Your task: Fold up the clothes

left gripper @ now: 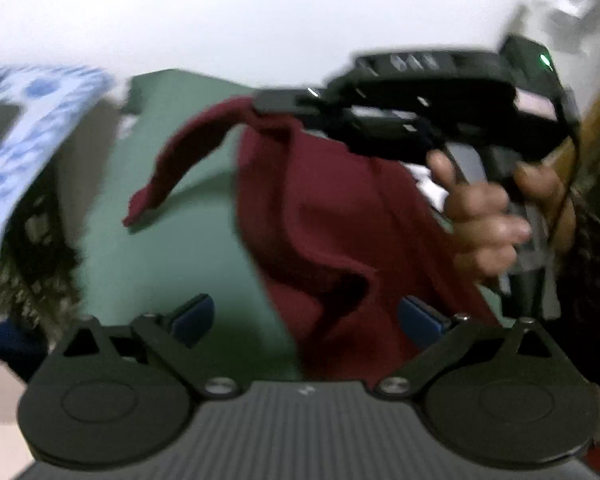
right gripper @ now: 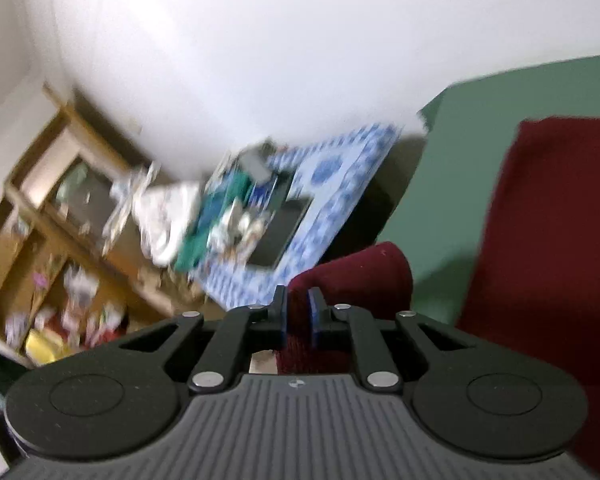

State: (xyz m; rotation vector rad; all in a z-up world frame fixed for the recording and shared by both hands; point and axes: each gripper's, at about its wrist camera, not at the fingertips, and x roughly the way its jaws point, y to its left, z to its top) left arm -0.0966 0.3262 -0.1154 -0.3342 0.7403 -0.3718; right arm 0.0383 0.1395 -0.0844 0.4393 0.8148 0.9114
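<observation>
A maroon garment (left gripper: 332,208) hangs lifted above the green table (left gripper: 172,216), one strip of it trailing down to the left. My right gripper (left gripper: 276,104), held in a person's hand (left gripper: 488,216), pinches the garment's top edge. In the right wrist view that gripper (right gripper: 299,302) is shut on a fold of the maroon garment (right gripper: 352,276), with more of the cloth at the right. My left gripper (left gripper: 306,316) stands wide open low in front. The cloth hangs near its right blue pad (left gripper: 420,316), and neither pad presses on it.
A blue-and-white patterned cloth (right gripper: 340,184) covers a surface left of the green table (right gripper: 480,152), with clutter and a dark flat object on it. A wooden shelf unit (right gripper: 60,216) full of small items stands farther left. A white wall lies behind.
</observation>
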